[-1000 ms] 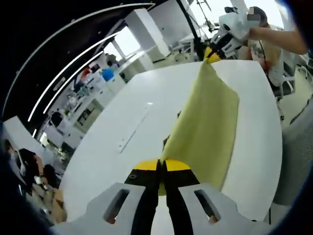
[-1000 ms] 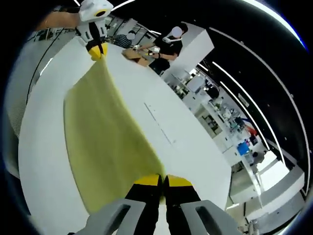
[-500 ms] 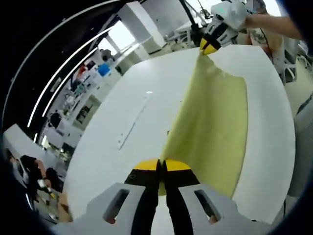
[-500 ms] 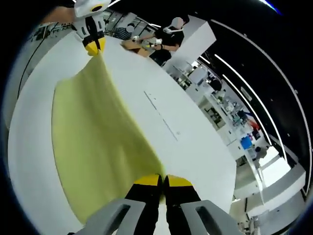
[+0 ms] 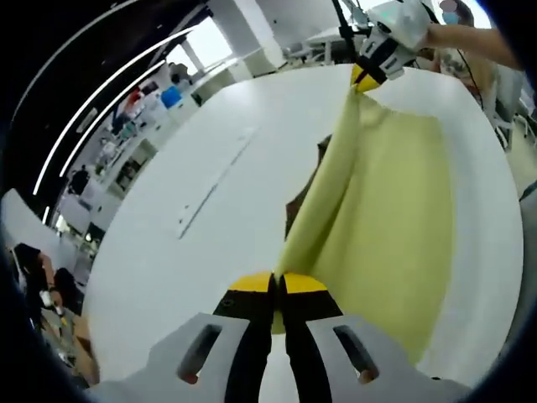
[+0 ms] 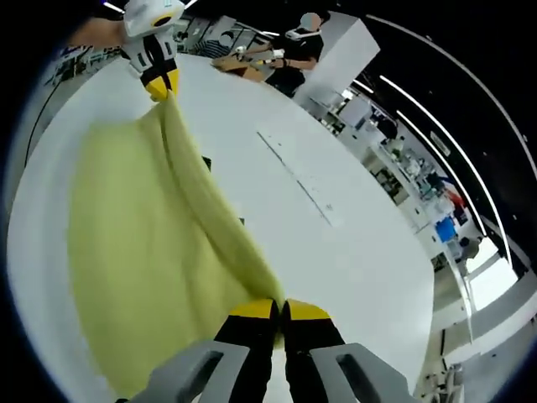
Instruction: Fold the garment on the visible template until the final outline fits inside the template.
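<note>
A yellow garment (image 5: 386, 210) is stretched between the two grippers above a white table (image 5: 159, 252). Its free side drapes down onto the tabletop. My left gripper (image 5: 277, 281) is shut on one corner at the bottom of the left gripper view. At the top of that view my right gripper (image 5: 367, 80) pinches the far corner. In the right gripper view the garment (image 6: 143, 252) runs from my right gripper (image 6: 279, 309) up to my left gripper (image 6: 159, 84). A dark patch (image 5: 298, 206) peeks out from under the raised edge; what it is cannot be told.
A thin long strip (image 5: 214, 185) lies on the table beside the cloth, also seen as the strip (image 6: 298, 176). A person's arm (image 5: 470, 38) holds the far gripper. Another person (image 6: 294, 54) stands past the table's end. Shelves and desks (image 5: 151, 117) line the room.
Both views have moved nearer the table. The garment has come lower and spread wider over the tabletop, and a dark patch has come into sight under its raised edge.
</note>
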